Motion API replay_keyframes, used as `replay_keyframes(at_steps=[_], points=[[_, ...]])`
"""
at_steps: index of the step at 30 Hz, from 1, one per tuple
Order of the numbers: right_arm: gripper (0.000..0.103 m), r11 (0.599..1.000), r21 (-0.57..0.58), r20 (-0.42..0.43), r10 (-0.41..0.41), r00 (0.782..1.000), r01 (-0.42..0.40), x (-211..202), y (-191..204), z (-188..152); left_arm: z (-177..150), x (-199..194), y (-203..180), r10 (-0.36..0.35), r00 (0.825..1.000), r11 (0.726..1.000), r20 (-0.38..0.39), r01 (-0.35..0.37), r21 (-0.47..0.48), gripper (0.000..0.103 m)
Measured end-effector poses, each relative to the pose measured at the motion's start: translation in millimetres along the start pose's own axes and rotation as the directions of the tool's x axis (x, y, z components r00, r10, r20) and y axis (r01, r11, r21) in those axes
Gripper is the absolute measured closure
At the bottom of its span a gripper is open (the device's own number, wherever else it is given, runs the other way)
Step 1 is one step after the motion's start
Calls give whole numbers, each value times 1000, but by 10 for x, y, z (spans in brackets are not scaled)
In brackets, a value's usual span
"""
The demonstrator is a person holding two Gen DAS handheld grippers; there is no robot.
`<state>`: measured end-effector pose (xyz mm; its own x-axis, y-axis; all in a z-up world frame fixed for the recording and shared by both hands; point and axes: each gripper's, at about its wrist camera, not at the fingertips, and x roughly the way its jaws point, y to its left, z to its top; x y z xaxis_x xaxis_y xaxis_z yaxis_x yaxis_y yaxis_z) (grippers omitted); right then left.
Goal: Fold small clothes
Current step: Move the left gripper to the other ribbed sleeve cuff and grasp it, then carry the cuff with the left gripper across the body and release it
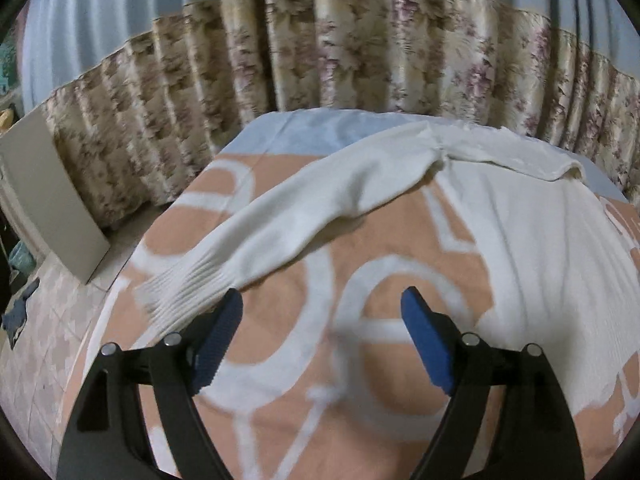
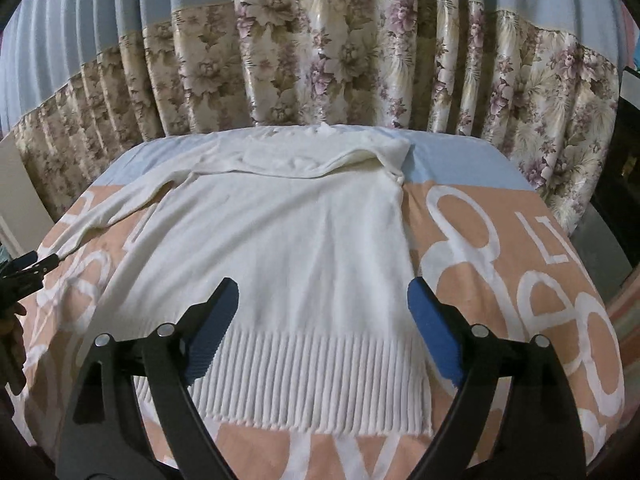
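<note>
A white knit sweater lies flat on the peach cloth with white letters, its ribbed hem nearest me. One sleeve is folded across the collar at the far end. The other sleeve stretches out to the left, and its ribbed cuff lies by my left gripper's left finger. My left gripper is open over the cloth with nothing between its blue pads. It also shows at the left edge of the right wrist view as the left gripper. My right gripper is open above the hem, holding nothing.
A floral curtain hangs right behind the table. A grey board leans on the tiled floor at the left. Dark furniture stands at the right. A light blue strip of the cover runs along the far edge.
</note>
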<state>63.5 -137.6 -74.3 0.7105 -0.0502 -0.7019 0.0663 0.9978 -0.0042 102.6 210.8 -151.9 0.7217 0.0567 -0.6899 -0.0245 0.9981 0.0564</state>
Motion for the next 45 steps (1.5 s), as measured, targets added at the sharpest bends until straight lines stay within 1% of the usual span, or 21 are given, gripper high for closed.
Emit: replay_keyframes(at_steps=[4, 10, 12, 14, 16, 18, 20, 25, 29, 31, 32, 34, 35, 36, 37, 39, 40, 42, 43, 44, 45], points=[[16, 1000, -19, 4, 12, 1000, -12, -23, 93, -8, -114, -35, 135, -4, 1000, 1000, -5, 4, 5, 21], [16, 999, -36, 14, 18, 1000, -17, -31, 186, 12, -66, -14, 338, 1, 1000, 1000, 18, -1, 6, 21], [16, 1000, -22, 19, 8, 1000, -8, -33, 190, 7, -4, 17, 461, 7, 1000, 1000, 26, -7, 11, 21], [16, 1000, 5, 40, -26, 999, 26, -65, 191, -14, 49, 69, 582, -3, 1000, 1000, 23, 2, 15, 21], [15, 998, 41, 57, -55, 997, 52, -98, 182, -41, 90, 147, 726, -1, 1000, 1000, 13, 1, 29, 21], [14, 997, 60, 59, -58, 997, 54, -108, 190, -67, 117, 234, 868, -5, 1000, 999, -2, 5, 33, 21], [13, 998, 49, 42, -45, 998, 43, -77, 226, -77, 127, 315, 1006, -2, 1000, 1000, -19, 3, 24, 21], [12, 999, 31, 20, -13, 1000, 13, -33, 297, -93, 82, 595, 1330, 37, 996, 999, -87, -39, -26, 21], [12, 1000, 18, 12, -2, 1000, 2, -6, 331, -94, 23, 711, 1407, 25, 991, 997, -129, -34, -68, 22], [12, 1000, 20, 9, -1, 1000, 1, 9, 330, -94, 32, 713, 1367, 28, 991, 998, -134, -36, -56, 27], [12, 1000, 20, 5, 1, 1000, -1, 17, 327, -95, 31, 716, 1360, 22, 990, 998, -136, -30, -55, 34], [12, 1000, 25, 2, 3, 1000, -3, 30, 322, -100, 38, 715, 1325, 17, 989, 998, -144, -26, -62, 41], [12, 1000, 25, 0, 6, 1000, -6, 38, 319, -105, 42, 712, 1314, 5, 989, 997, -145, -15, -70, 50], [12, 1000, 25, -1, 7, 1000, -7, 42, 315, -106, 41, 696, 1298, -3, 989, 997, -145, -9, -81, 54], [12, 1000, 27, -1, 9, 1000, -9, 46, 303, -108, 40, 680, 1281, 1, 990, 997, -144, -13, -83, 57], [11, 1000, 27, 0, 13, 1000, -13, 50, 297, -108, 47, 648, 1234, 26, 990, 997, -136, -36, -70, 70], [11, 1000, 28, -1, 15, 1000, -15, 54, 289, -106, 46, 628, 1218, 38, 990, 997, -133, -47, -67, 73], [11, 999, 29, 2, 19, 1000, -19, 54, 272, -105, 55, 585, 1181, 49, 991, 996, -126, -58, -72, 88], [11, 999, 29, 2, 20, 1000, -20, 53, 266, -103, 64, 560, 1165, 53, 991, 995, -123, -63, -76, 90], [11, 999, 32, 3, 20, 1000, -20, 51, 267, -103, 67, 548, 1153, 54, 991, 995, -121, -64, -77, 95], [11, 999, 33, 5, 19, 1000, -19, 51, 268, -104, 76, 525, 1143, 56, 992, 995, -117, -65, -76, 96]])
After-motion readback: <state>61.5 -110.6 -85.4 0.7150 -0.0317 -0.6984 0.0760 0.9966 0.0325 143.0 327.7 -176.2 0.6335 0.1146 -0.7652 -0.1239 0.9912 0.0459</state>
